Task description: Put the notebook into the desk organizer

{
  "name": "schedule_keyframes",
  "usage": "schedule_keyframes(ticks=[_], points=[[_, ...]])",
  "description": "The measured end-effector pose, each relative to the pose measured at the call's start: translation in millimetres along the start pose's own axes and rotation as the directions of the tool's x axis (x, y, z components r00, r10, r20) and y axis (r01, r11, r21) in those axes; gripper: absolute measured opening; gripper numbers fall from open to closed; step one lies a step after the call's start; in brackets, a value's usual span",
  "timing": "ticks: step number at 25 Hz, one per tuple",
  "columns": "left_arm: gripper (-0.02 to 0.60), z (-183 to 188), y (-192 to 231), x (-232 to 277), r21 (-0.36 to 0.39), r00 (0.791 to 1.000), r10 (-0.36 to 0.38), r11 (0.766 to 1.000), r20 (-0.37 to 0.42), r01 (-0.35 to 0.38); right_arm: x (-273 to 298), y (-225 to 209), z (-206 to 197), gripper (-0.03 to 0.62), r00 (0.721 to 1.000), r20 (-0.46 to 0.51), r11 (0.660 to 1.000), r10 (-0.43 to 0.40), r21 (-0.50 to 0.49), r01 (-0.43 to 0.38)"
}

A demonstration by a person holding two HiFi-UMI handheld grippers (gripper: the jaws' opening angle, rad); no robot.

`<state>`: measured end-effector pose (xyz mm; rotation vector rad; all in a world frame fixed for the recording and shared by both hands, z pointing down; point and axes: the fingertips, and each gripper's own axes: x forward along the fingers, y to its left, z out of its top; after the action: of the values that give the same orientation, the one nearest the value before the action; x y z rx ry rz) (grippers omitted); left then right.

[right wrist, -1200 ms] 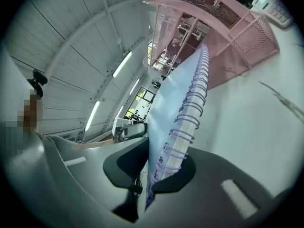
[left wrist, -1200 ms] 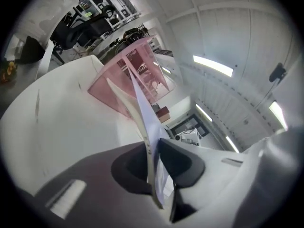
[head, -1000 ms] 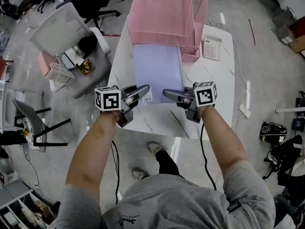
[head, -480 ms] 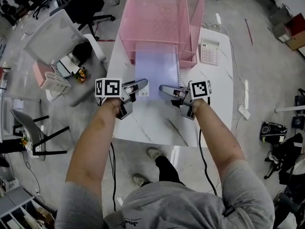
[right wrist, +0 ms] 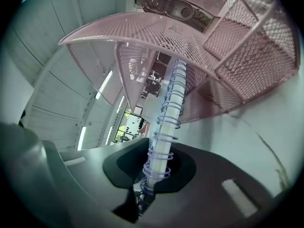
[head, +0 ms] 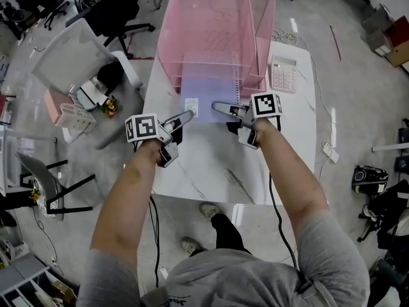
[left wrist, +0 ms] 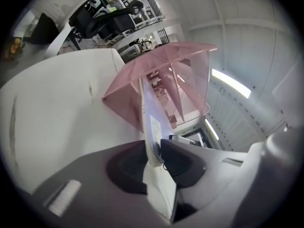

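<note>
A person seated at a white table [head: 204, 165] holds a lavender spiral notebook [head: 213, 96] level by its near edge with two hand-held grippers, its far end already under the lower tier of a pink mesh desk organizer [head: 217, 24]. The left gripper [head: 187, 116] is clamped on the notebook's near left corner; the left gripper view shows the thin cover [left wrist: 151, 127] pinched edge-on between the two dark pads of the left gripper [left wrist: 154, 153], with the organizer [left wrist: 164, 72] standing on the tabletop [left wrist: 57, 108] just ahead. The right gripper [head: 216, 106] grips the opposite corner on the binding side – in the right gripper view the wire spiral [right wrist: 166, 122] runs straight up from between the closed jaws of the right gripper [right wrist: 154, 167] toward the mesh shelves of the organizer [right wrist: 180, 32], beside the white table [right wrist: 266, 113]. A white sticker [head: 192, 106] lies on the notebook's cover near the left gripper's tips. A white calculator [head: 283, 72] lies on the table just right of the organizer – apart from both grippers. Both of the person's bare forearms reach forward over the table's near edge.
</note>
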<state>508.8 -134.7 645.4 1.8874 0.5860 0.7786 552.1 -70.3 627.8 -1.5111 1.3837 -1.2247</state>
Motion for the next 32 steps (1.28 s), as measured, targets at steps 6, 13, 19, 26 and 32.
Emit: schedule_keyframes(ticks=[6, 13, 19, 26, 32], points=[[0.088, 32, 3, 2, -0.057, 0.987, 0.025, 0.998, 0.156, -0.016, -2, -3, 21, 0.214, 0.991, 0.126, 0.994, 0.050, 0.090, -0.062], [0.091, 60, 10, 14, -0.063, 0.978, 0.074, 0.996, 0.197, -0.063, -12, -8, 11, 0.175, 0.977, 0.211, 0.996, 0.028, 0.076, -0.045], [0.108, 76, 17, 27, 0.020, 0.979, 0.175, 0.984, 0.104, -0.178, -11, -13, 25, 0.038, 0.958, 0.286, 0.994, -0.032, 0.107, 0.001], [0.232, 80, 6, 30, 0.108, 0.961, 0.222, 0.965, 0.163, -0.241, -7, -13, 30, 0.037, 0.949, 0.313, 0.992, -0.025, 0.124, -0.015], [0.398, 53, -1, 20, 0.127, 0.959, 0.242, 0.957, 0.149, -0.262, -6, -9, 26, 0.112, 0.945, 0.327, 0.987, 0.004, 0.152, -0.056]])
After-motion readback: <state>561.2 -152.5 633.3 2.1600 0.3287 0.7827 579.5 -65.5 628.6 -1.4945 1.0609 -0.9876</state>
